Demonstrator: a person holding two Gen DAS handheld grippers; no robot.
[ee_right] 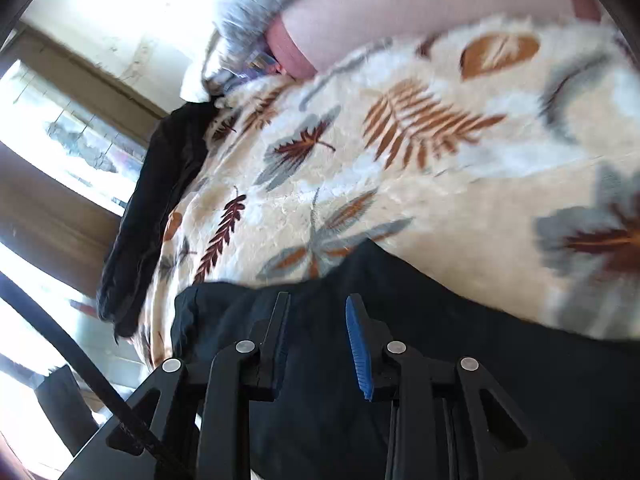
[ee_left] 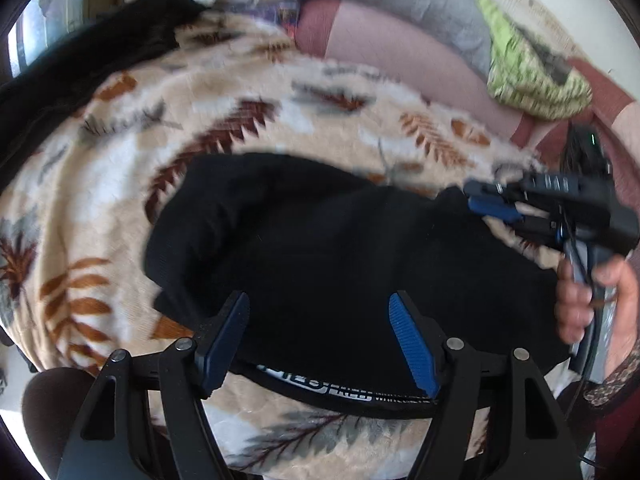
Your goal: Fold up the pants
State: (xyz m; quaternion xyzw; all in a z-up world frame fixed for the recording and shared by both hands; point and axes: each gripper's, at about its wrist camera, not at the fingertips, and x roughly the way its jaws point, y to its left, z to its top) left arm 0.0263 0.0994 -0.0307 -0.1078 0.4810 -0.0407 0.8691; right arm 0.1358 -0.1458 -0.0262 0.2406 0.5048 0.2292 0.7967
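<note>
Looking at these black pants [ee_left: 320, 248] bunched on the leaf-print blanket [ee_left: 120, 168], they seem soft, light and floppy. Left gripper [ee_left: 320, 320] and right gripper [ee_right: 316, 320] both hover spread apart, clamping nothing. I'd pinch the waistband [ee_left: 344, 394] corners.

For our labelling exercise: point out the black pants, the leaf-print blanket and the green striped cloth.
black pants [ee_left: 320, 240], left wrist view, middle of the fabric.
leaf-print blanket [ee_right: 460, 200], right wrist view, bare patch beyond the pants.
green striped cloth [ee_left: 528, 68], left wrist view, its centre.
</note>
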